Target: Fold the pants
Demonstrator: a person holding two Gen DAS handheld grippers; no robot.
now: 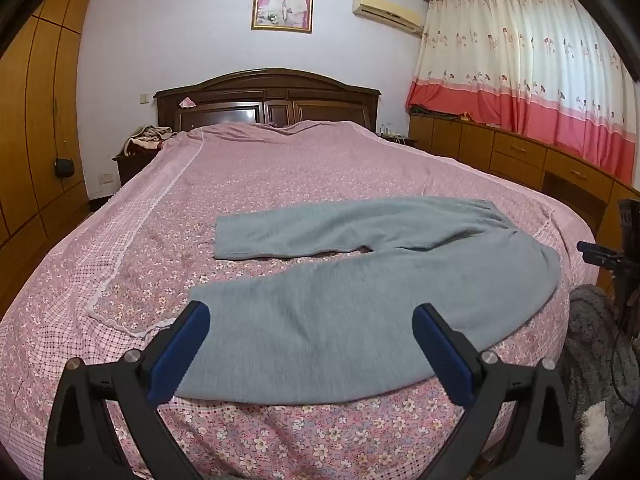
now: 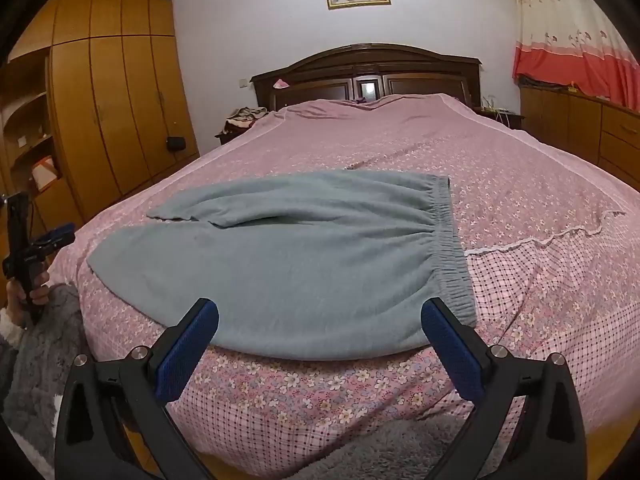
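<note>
Grey-blue pants lie flat on the pink floral bedspread, legs spread apart toward the left. In the left wrist view my left gripper is open over the near leg's hem area, holding nothing. The far leg lies farther up the bed. In the right wrist view the same pants show their elastic waistband on the right. My right gripper is open just above the near edge of the pants' seat, nothing between its blue pads.
A dark wooden headboard stands at the far end. Wooden wardrobes line the left wall, low cabinets and curtains the right. A hand holding the other gripper's handle shows at left, over a grey fuzzy sleeve.
</note>
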